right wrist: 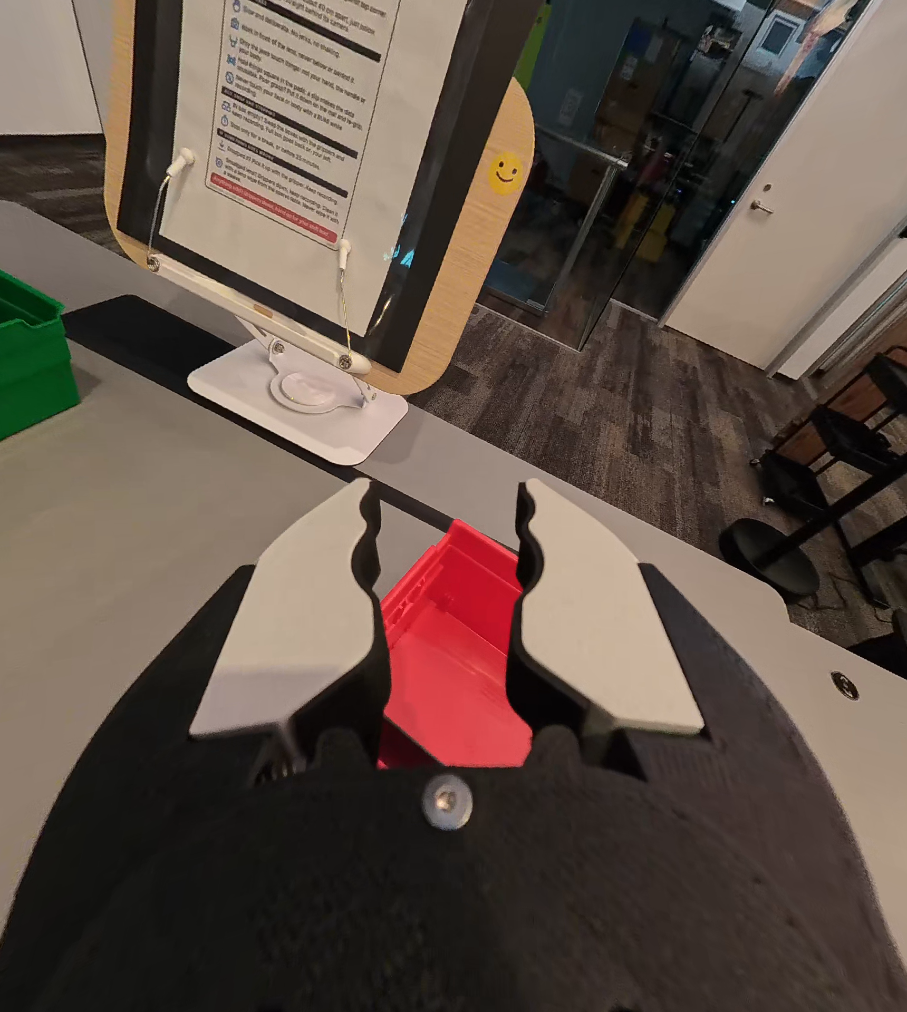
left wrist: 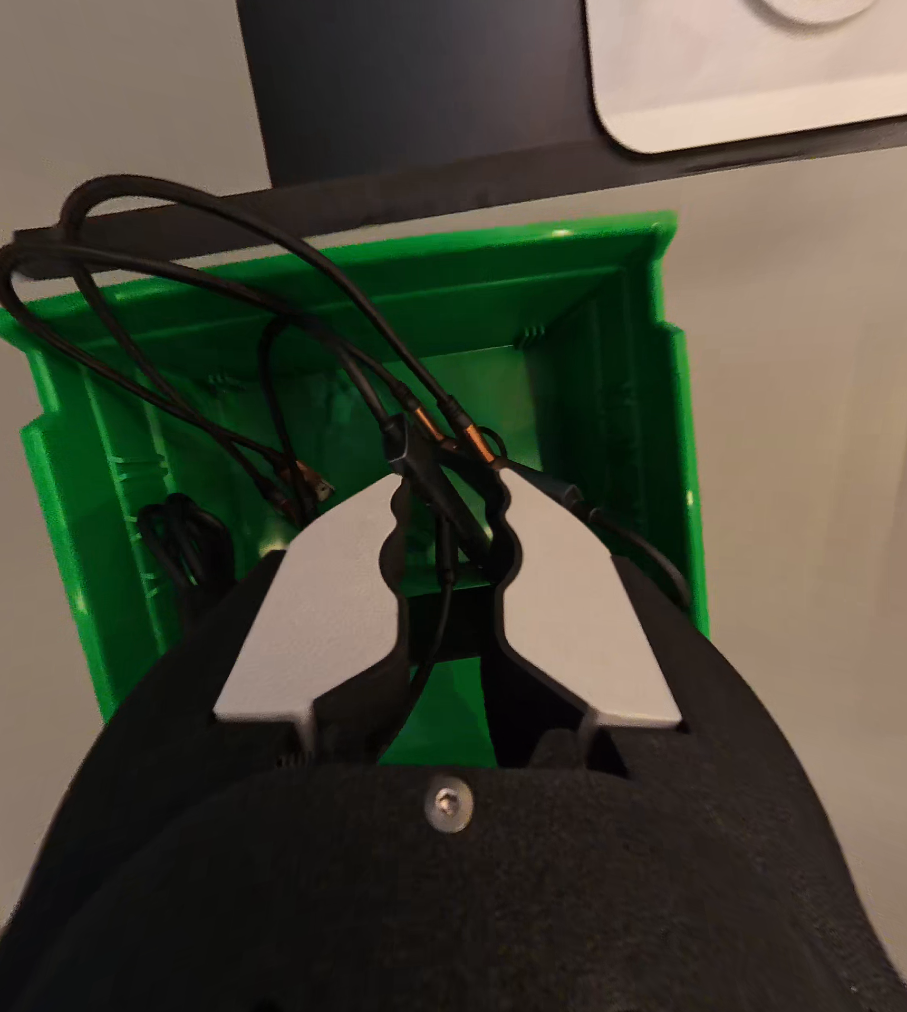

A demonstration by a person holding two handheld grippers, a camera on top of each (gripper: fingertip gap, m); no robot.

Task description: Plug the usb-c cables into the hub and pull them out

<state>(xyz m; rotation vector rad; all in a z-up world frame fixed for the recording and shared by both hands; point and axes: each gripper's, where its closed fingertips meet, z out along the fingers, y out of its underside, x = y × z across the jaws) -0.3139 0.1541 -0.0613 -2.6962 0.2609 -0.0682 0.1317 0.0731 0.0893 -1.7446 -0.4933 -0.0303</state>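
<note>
In the left wrist view my left gripper hangs over a green bin. Its jaws stand close together on a slim dark hub that lies slantwise between the fingertips. Two black cables with copper-coloured plugs run into the hub's far end and loop up over the bin's back left rim. More loose plugs and a coiled black cable lie in the bin. In the right wrist view my right gripper is open and empty above a red bin.
A grey table holds the green bin at the far left and a document stand on a white base at the back. The table's edge runs diagonally on the right, with floor and black chairs beyond. Across from one pair of fingers to the other is roughly 50 cm.
</note>
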